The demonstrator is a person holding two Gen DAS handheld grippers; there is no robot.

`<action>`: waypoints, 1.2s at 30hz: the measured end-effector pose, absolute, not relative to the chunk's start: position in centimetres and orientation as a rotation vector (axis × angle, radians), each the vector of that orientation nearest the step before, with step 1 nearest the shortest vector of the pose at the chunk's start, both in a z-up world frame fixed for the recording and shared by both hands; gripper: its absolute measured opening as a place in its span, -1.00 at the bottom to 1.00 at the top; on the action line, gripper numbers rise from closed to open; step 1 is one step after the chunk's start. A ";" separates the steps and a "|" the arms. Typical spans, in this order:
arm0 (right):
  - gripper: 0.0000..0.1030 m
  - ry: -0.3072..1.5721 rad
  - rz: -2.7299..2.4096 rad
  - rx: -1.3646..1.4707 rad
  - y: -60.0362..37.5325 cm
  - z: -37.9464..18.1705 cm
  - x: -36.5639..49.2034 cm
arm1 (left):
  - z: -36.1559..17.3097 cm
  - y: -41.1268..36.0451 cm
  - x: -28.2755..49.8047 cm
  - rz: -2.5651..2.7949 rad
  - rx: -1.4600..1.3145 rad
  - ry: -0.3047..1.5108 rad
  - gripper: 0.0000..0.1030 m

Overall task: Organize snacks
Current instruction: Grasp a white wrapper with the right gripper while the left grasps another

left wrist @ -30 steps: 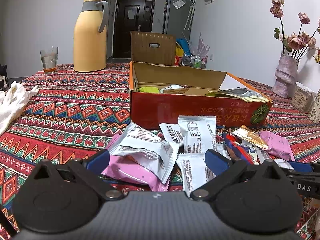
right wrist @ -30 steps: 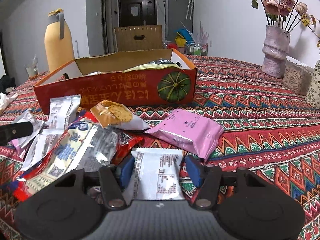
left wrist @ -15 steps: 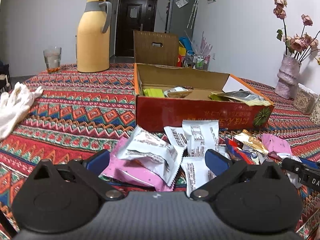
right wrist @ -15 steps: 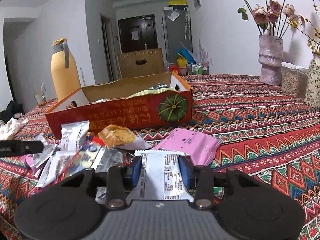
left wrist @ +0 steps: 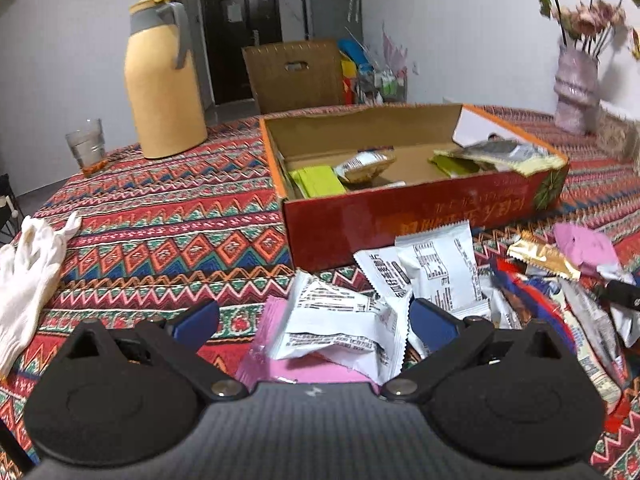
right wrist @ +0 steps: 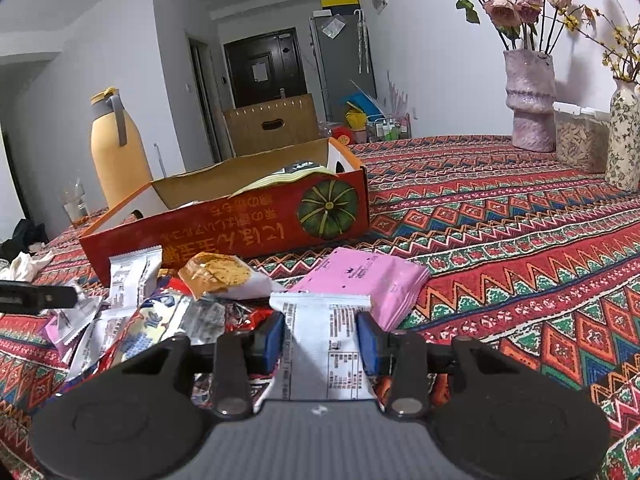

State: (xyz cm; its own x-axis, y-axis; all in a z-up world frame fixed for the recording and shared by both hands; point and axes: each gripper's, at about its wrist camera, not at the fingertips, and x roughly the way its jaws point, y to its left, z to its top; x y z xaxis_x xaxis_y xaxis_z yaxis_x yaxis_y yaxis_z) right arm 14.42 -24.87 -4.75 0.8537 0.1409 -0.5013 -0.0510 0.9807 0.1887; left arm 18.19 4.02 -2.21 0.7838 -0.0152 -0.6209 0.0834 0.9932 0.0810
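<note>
A red cardboard box (left wrist: 420,216) stands open on the patterned tablecloth with a few snacks inside; it also shows in the right wrist view (right wrist: 240,224). A heap of snack packets lies in front of it. My left gripper (left wrist: 314,322) is open above a white packet (left wrist: 340,328) that lies on a pink one (left wrist: 280,352). My right gripper (right wrist: 320,336) is shut on a white snack packet (right wrist: 324,344) and holds it above the table. A pink packet (right wrist: 364,280) and a biscuit packet (right wrist: 220,276) lie just beyond it.
A yellow thermos jug (left wrist: 162,80) and a glass (left wrist: 86,144) stand at the back left. White gloves (left wrist: 28,276) lie at the left edge. Vases with flowers (right wrist: 528,100) and a jar (right wrist: 580,136) stand at the far right.
My right gripper closed on the white packet and lifted it off the table. My left gripper rose and tilted, so it looks down into the box more.
</note>
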 end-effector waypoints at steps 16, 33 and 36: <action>-0.24 0.531 0.124 0.187 -24.9 -4.8 14.3 | -3.8 3.2 19.1 -0.086 0.118 0.701 0.59; -0.24 0.511 0.131 0.187 -24.9 -4.7 14.0 | -2.8 3.3 17.3 -0.126 0.083 0.652 -0.42; -0.24 0.507 0.131 0.187 -24.9 -4.7 13.9 | -2.4 3.3 17.0 -0.123 0.069 0.628 -0.48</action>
State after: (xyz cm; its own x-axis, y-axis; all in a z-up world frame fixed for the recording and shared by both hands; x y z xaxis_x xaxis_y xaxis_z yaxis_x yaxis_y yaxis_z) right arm 13.93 -24.90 -4.74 0.8663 0.1703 -0.4696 -0.0779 0.9746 0.2098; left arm 16.97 3.35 -2.42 0.8021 -0.0938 -0.5898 0.1354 0.9904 0.0267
